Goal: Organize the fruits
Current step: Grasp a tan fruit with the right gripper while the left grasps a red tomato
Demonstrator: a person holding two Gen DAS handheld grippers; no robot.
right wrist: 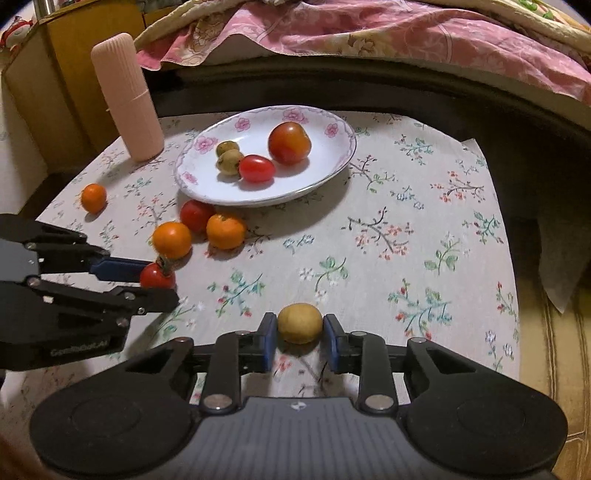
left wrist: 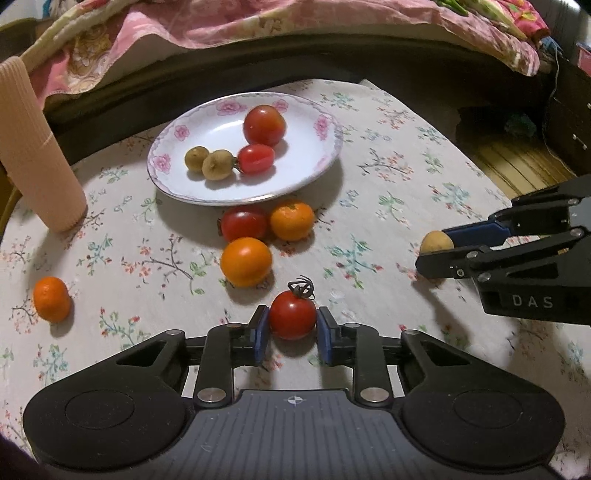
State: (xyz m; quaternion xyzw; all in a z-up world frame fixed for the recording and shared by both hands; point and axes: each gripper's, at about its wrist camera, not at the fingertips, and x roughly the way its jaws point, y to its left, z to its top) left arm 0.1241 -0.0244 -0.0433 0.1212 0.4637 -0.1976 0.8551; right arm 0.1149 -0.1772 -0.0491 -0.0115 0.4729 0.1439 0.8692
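My left gripper [left wrist: 292,326] is shut on a red tomato with a dry stem [left wrist: 291,319], low over the floral tablecloth; both show in the right wrist view [right wrist: 157,276]. My right gripper [right wrist: 300,332] is shut on a small yellow-brown fruit [right wrist: 299,323], also seen in the left wrist view [left wrist: 436,242]. A white flowered plate [left wrist: 310,173] holds two tomatoes [left wrist: 264,124] and two brown fruits [left wrist: 218,165]. In front of it lie a tomato [left wrist: 243,222] and two oranges [left wrist: 245,261]. Another orange [left wrist: 51,299] lies far left.
A tall pink ribbed cylinder [left wrist: 35,155] stands at the table's left back. A bed with a pink floral quilt [left wrist: 258,22] runs behind the table. The table edge drops off at the right [right wrist: 517,258].
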